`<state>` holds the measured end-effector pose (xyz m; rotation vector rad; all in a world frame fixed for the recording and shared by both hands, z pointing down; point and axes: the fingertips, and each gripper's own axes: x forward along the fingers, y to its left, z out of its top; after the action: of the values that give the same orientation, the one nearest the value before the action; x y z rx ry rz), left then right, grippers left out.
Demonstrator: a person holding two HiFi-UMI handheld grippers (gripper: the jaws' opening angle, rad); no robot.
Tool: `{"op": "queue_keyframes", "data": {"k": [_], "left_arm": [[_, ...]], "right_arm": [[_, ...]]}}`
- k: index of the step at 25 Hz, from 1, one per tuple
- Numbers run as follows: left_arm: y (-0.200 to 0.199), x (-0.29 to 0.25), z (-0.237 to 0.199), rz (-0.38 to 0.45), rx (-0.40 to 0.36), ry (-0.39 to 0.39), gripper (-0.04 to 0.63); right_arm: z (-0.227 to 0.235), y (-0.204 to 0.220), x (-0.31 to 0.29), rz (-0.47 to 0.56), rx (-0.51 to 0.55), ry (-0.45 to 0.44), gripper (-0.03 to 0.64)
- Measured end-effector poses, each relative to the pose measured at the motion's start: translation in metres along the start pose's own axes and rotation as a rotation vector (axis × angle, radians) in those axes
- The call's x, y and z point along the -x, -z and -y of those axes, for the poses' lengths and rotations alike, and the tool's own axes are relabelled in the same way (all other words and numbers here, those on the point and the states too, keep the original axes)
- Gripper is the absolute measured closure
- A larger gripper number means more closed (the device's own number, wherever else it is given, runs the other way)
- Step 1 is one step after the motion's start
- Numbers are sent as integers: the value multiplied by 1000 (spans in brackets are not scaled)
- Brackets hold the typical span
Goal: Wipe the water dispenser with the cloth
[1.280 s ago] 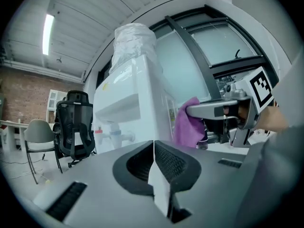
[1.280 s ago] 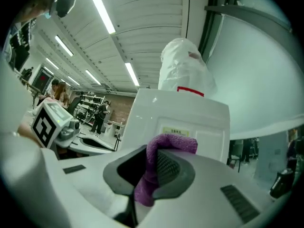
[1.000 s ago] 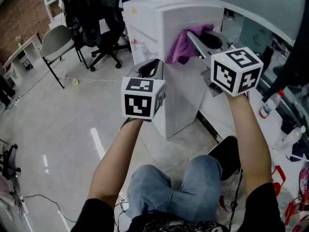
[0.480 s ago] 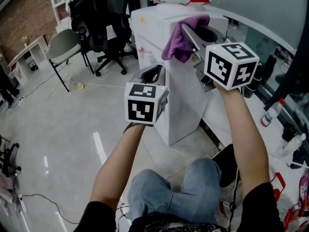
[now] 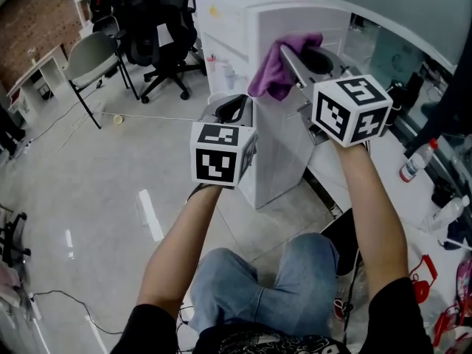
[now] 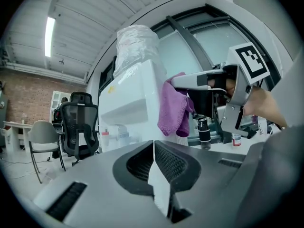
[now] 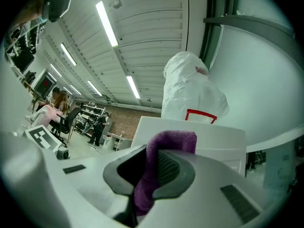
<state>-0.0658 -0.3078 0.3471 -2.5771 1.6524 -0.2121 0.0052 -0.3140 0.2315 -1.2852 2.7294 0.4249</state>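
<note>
Head view: the right gripper [image 5: 286,56] was up at the top front corner of the water dispenser [image 5: 274,150]. Its jaws were clamped on the purple cloth [image 5: 271,71], which hung in a bunch against the white upper panel. The left gripper [image 5: 234,108] sat lower, just beside the dispenser's side, w/ nothing in it.

Left gripper view: its jaws were together & empty. Beyond them the cloth [image 6: 174,109] dangled from the other gripper, touching or v. near the dispenser [image 6: 135,96]; couldn't tell which.

Right gripper view: jaws pinched on a fold of cloth [image 7: 153,172]. The dispenser's flat top [image 7: 209,139] was right ahead, w/ a bagged bottle [image 7: 192,87] standing on it.

From where I stood this looked like the wiping step itself, prob. early on, at the upper front. The next move would need the cloth pressed flat on the panel & dragged across or down, w/ a firm grip so the bunch didn't slip out. The left one wasn't needed unless the unit wanted steadying.
</note>
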Motion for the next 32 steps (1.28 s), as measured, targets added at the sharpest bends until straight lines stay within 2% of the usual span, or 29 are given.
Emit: {"op": "queue_keyframes", "data": {"k": [8,21,32], "left_arm": [[32,-2,1,-38,19,0,568],[84,-3,6,-102,40,1,566],[132,-3,25,-153,33,20,566]], "right_arm": [[-3,43,9,-19,-47,-1,584],[-12,122,26,-105,-105,9,584],[-25,218,47,-227,-173,22,584]]}}
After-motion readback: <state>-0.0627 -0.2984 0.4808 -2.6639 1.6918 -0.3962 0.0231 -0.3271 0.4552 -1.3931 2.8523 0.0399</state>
